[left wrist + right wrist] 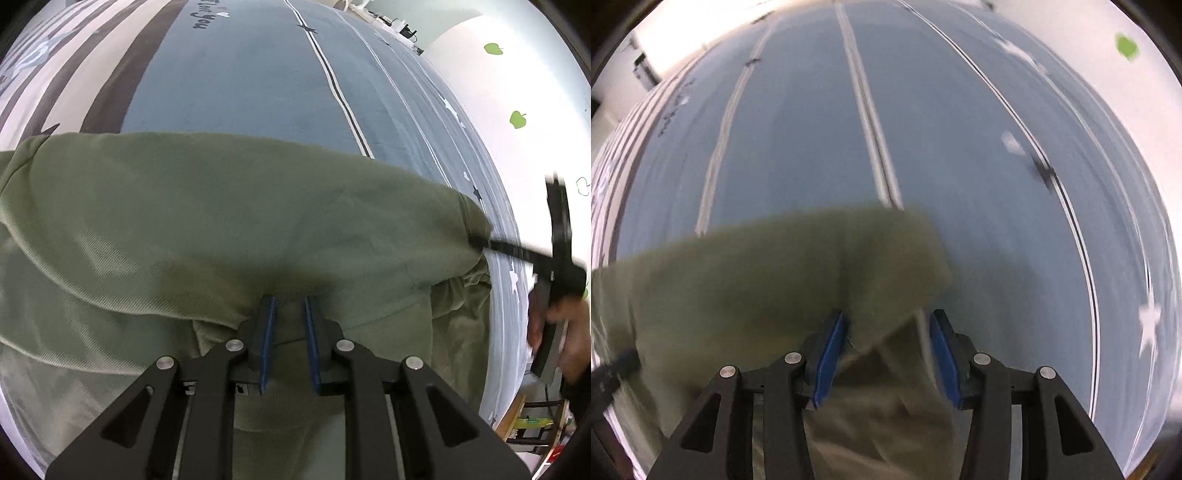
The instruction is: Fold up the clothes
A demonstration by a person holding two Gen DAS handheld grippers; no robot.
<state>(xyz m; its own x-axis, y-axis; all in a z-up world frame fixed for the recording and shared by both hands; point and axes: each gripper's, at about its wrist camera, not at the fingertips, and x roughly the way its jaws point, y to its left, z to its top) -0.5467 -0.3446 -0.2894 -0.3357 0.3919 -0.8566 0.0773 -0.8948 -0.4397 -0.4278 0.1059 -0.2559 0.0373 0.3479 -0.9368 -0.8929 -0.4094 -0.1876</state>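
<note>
An olive-green garment (pixel 221 221) lies folded over itself on the blue striped bedsheet (pixel 240 74). My left gripper (pixel 290 301) points down at its near edge, shut on a bunched fold of the cloth between the blue pads. At the garment's right corner the right gripper (pixel 480 242) shows as a blurred black tool held by a person's hand (pixel 569 332). In the right wrist view, which is motion-blurred, the right gripper (pixel 886 317) stands with its jaws well apart. A corner of the green garment (pixel 757 277) hangs loosely between them.
The bedsheet (pixel 812 129) stretches away beyond the garment with white and dark stripes, stars and some lettering. A white wall with green apple stickers (pixel 517 74) runs along the bed's right side. A wooden shelf (pixel 532 424) stands by the bed's near right corner.
</note>
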